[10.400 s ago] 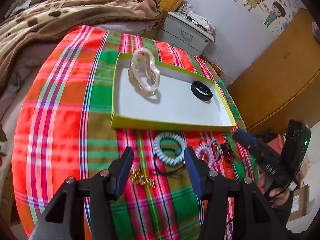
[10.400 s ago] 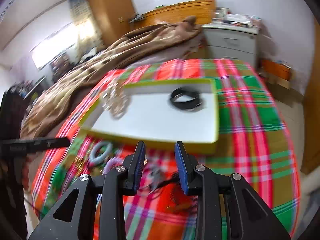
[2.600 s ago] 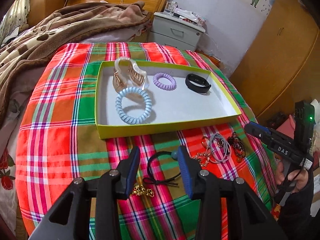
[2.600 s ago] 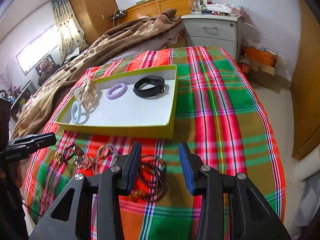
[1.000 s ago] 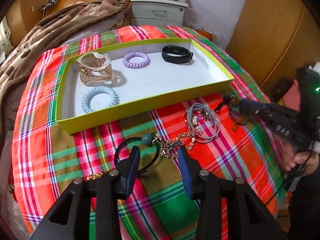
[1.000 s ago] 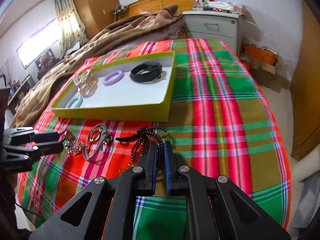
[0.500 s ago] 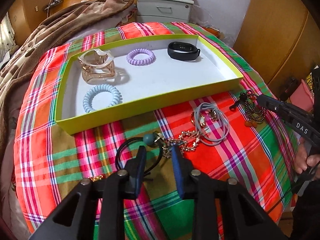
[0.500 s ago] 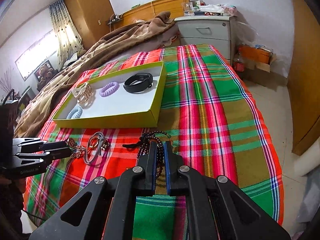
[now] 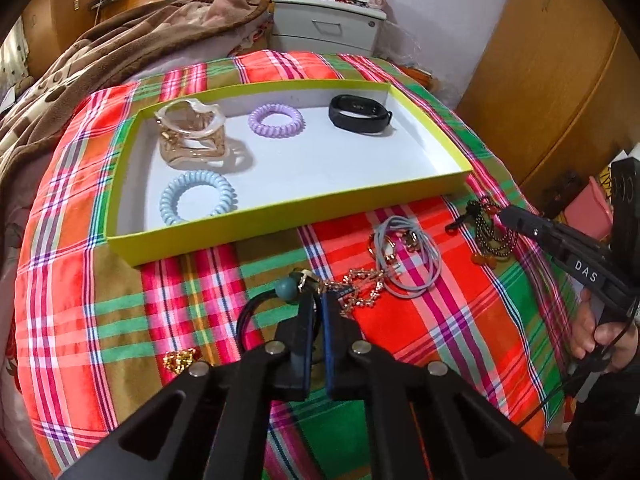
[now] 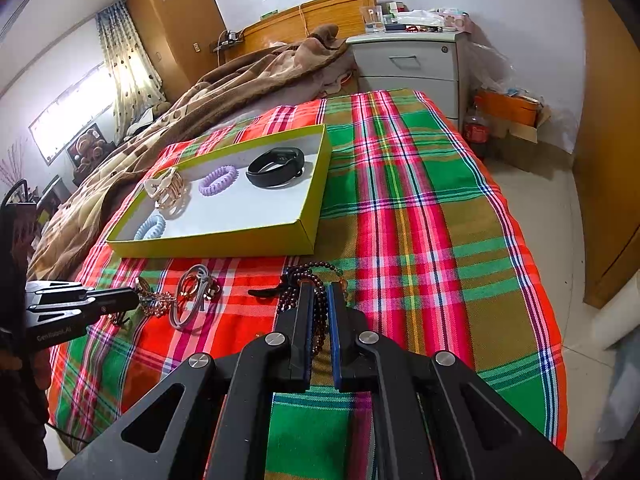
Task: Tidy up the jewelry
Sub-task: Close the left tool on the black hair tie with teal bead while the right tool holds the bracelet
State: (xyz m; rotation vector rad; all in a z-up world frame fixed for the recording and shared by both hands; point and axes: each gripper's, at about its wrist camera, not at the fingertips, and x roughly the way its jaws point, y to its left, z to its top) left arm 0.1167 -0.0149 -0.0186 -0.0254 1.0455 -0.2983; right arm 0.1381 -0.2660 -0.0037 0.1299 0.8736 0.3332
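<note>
Left tongs [image 9: 316, 300] pinch black cord [image 9: 250, 312]; loop flat.

White walls; wooden wardrobe [image 10: 176, 20] at eleven o'clock, curtained bright window [image 10: 76, 116] at ten. Wooden headboard [image 10: 316, 10] and grey nightstand [image 10: 416, 68] at twelve. Brown blanket [image 9: 104, 52] over bed. Pale tiled floor [image 10: 568, 240] at three.

Woven plaid cloth [image 9: 460, 332] looks matt; the clear bangle [image 9: 192, 136] looks glossy plastic.

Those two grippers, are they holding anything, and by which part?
Left gripper pinches the black hair tie on its loop beside the teal bead. Right gripper pinches the dark bead bracelet by its strands.
</note>
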